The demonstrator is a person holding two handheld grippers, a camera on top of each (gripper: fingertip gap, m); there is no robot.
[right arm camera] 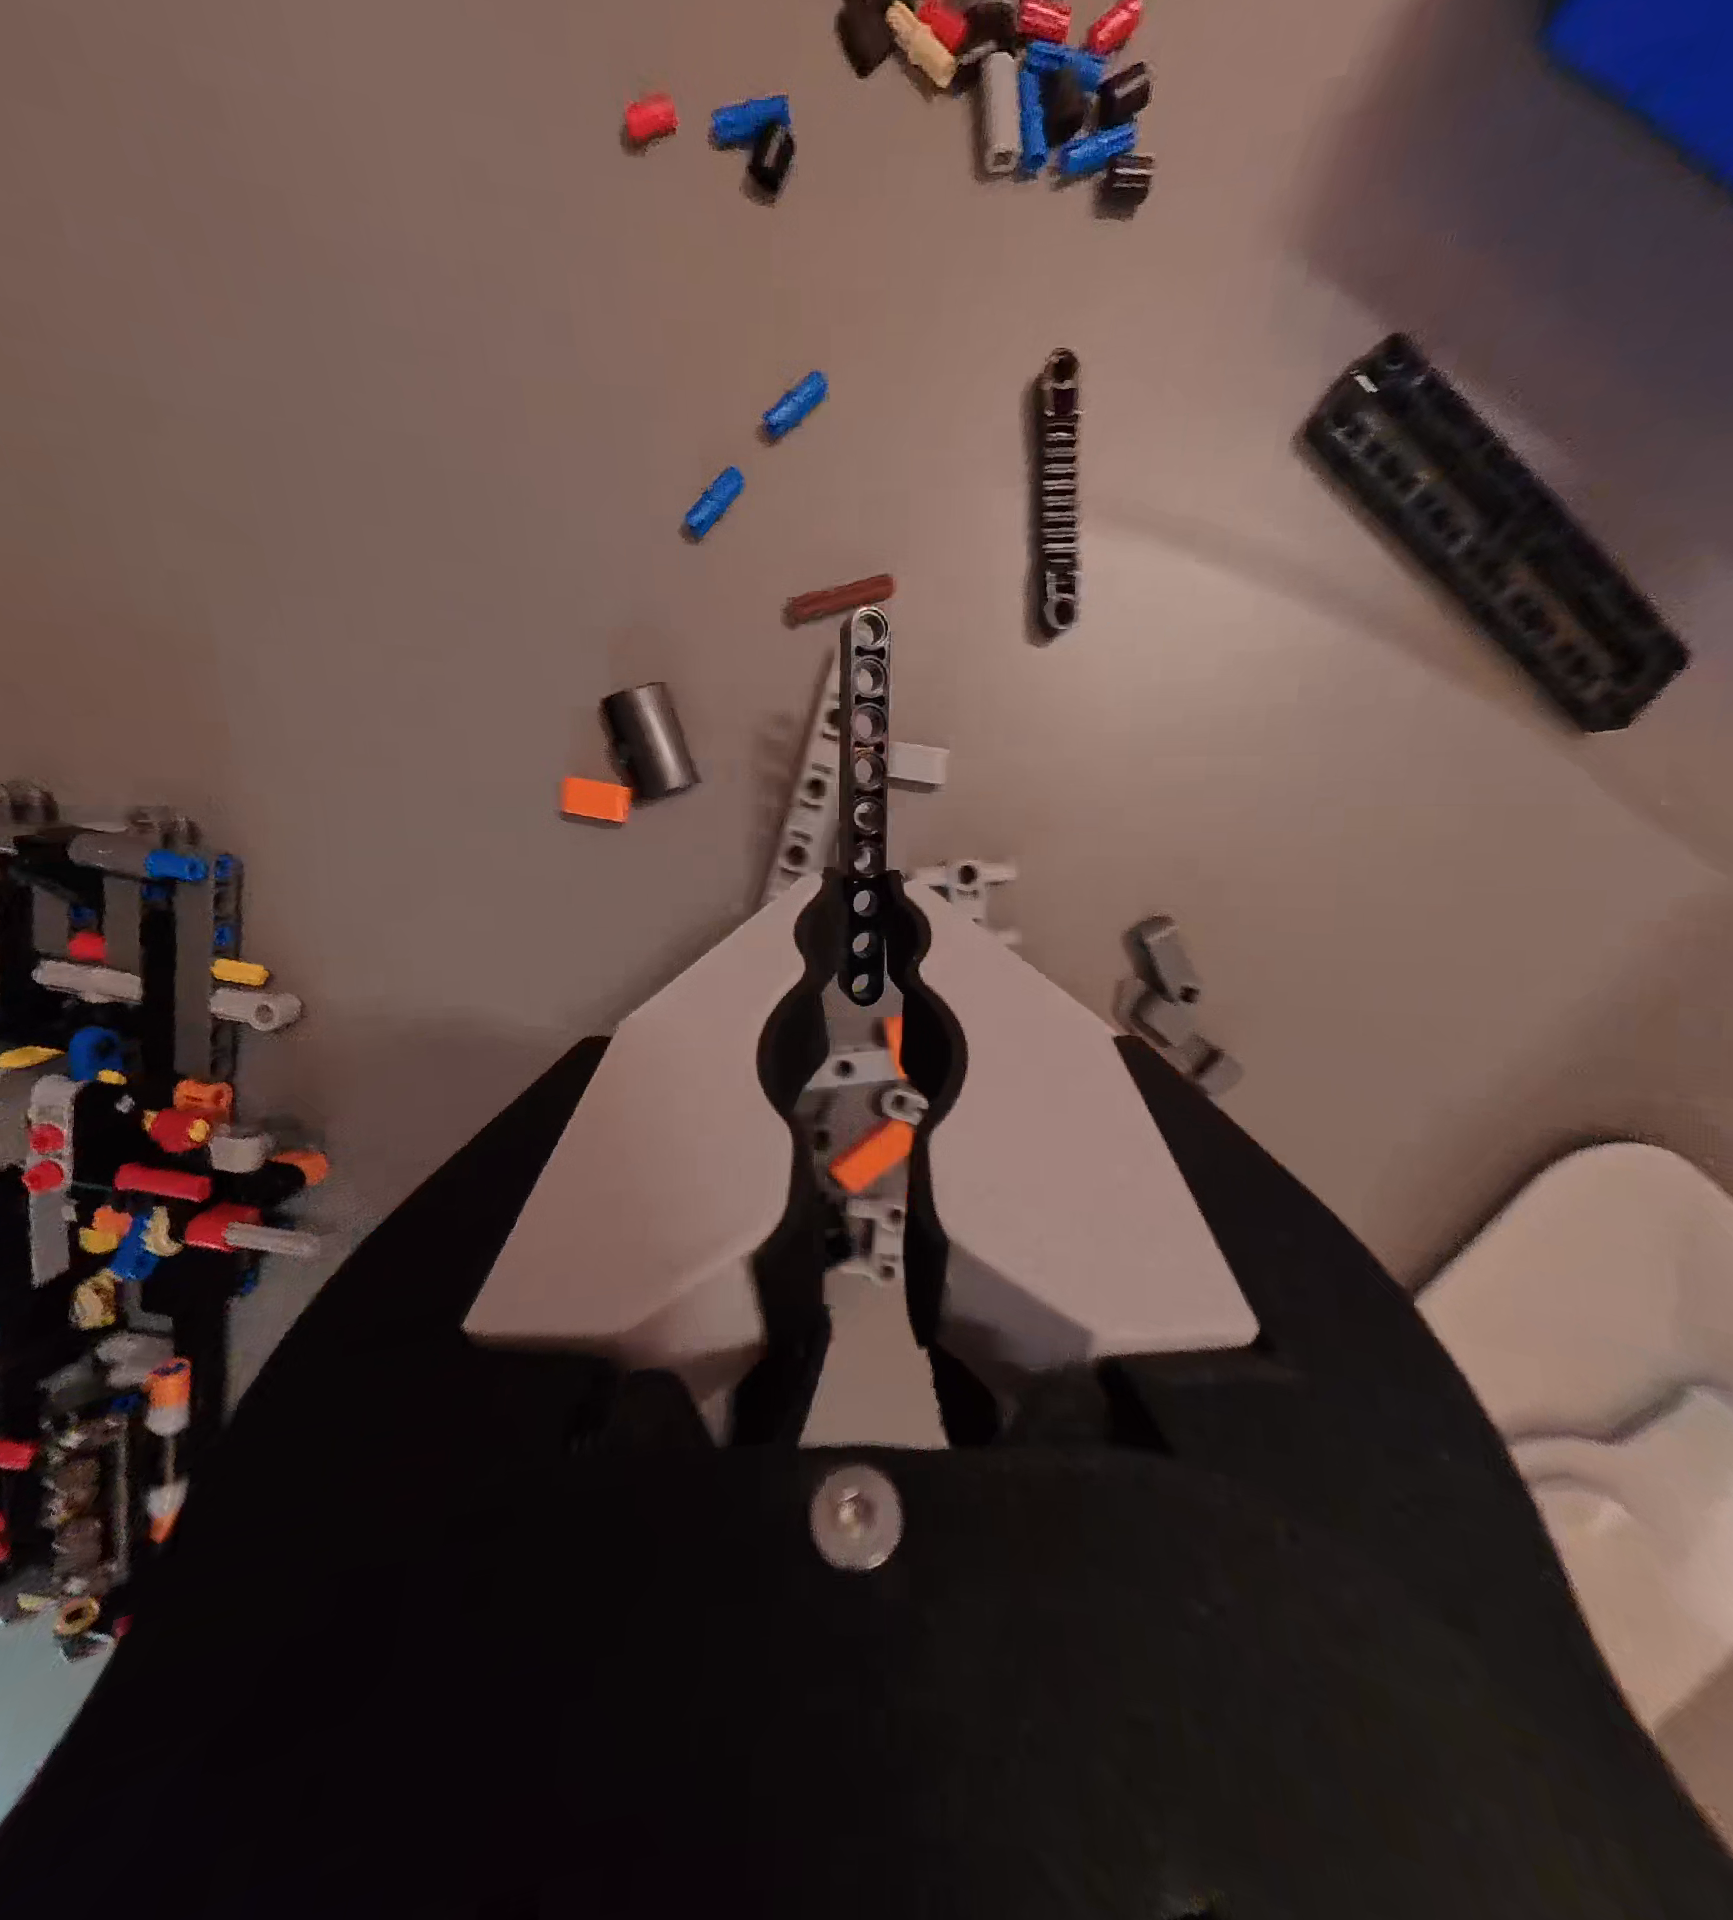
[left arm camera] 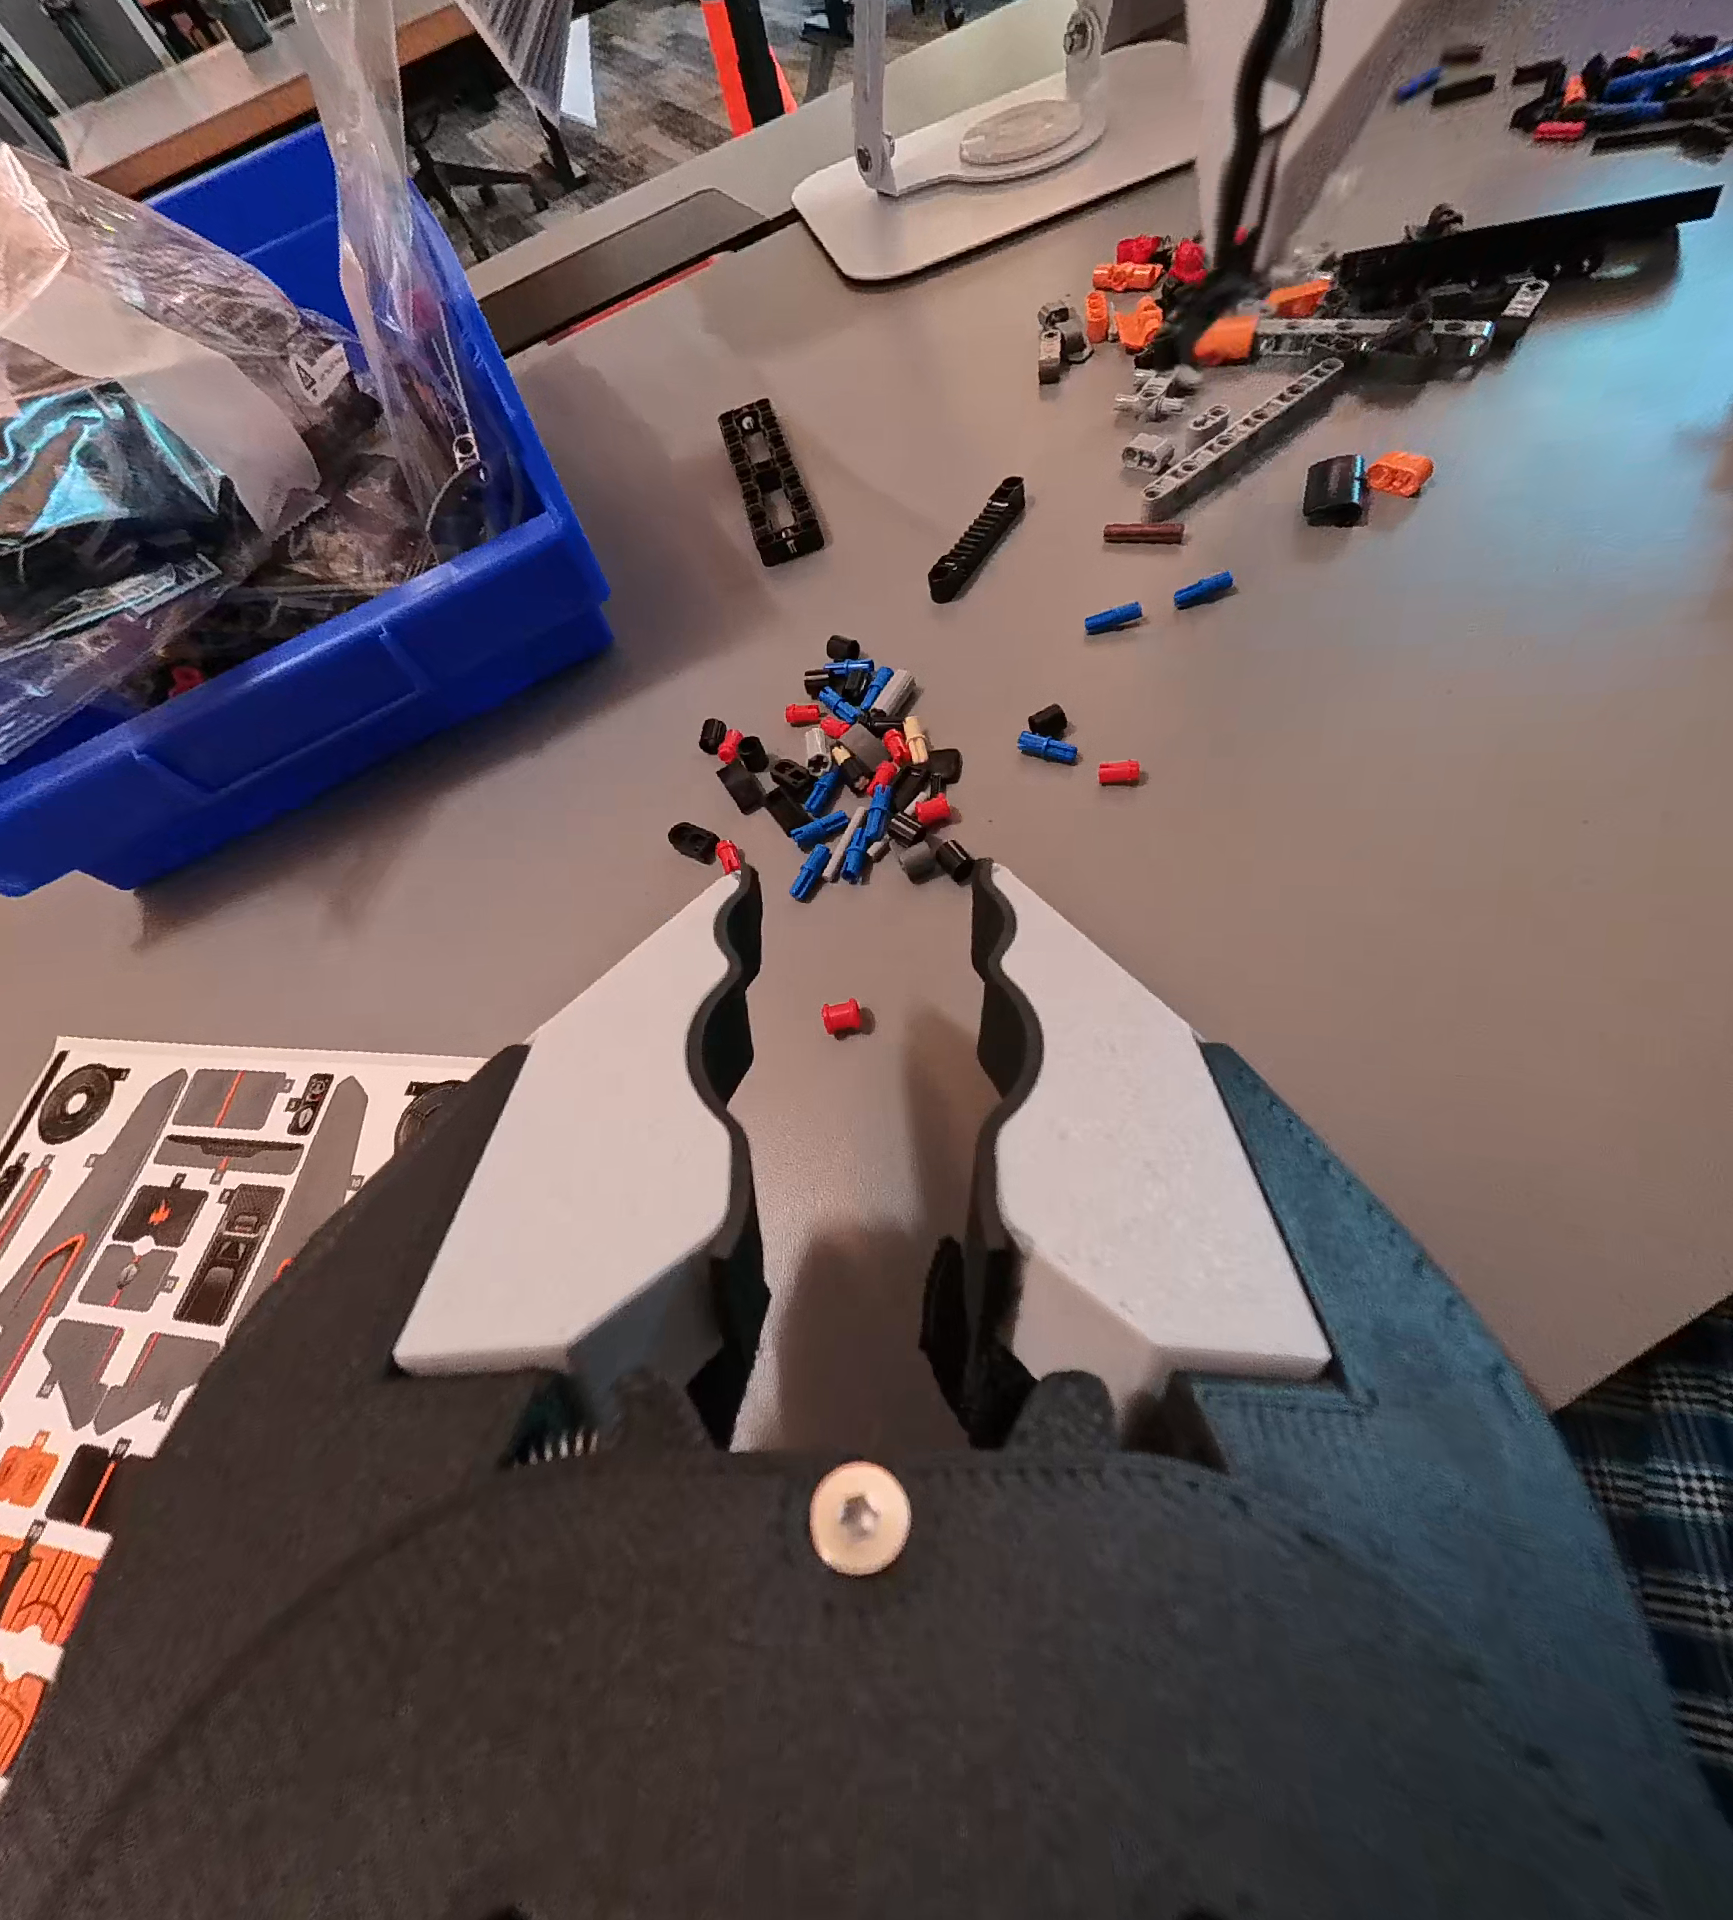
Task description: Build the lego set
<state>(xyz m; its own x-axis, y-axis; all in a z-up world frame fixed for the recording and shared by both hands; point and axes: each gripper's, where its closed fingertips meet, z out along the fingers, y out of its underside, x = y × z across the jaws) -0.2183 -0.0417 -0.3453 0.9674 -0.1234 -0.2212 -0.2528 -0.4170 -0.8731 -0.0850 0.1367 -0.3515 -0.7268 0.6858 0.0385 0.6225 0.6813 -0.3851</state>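
Note:
My left gripper [left arm camera: 864, 878] is open over the grey table [left arm camera: 1361, 883]. A small red bush [left arm camera: 842, 1017] lies on the table between its fingers, touched by neither pad. Just ahead lies a pile of small pins and connectors [left arm camera: 851, 769] in blue, black, red and grey. My right gripper [right arm camera: 863, 889] is shut on a long black beam with holes [right arm camera: 866, 769], which sticks out forward past the fingertips. Under it lie a grey beam [right arm camera: 806, 790] and grey and orange parts [right arm camera: 867, 1143]. A partly built model [right arm camera: 83, 1143] stands at the left of the right wrist view.
A blue bin [left arm camera: 249, 665] with plastic bags [left arm camera: 62, 416] stands at left. A sticker sheet [left arm camera: 62, 1299] lies at lower left. A black frame [left arm camera: 770, 480], a black beam [left arm camera: 978, 538], blue pins [left arm camera: 1113, 617] and a monitor stand base [left arm camera: 987, 156] lie farther out. Plaid cloth [left arm camera: 1714, 1558] shows past the table edge. My right fingertips sit around 25 centimetres from my left ones. It is some 15 centimetres from my right tips to the partly built model [right arm camera: 83, 1143].

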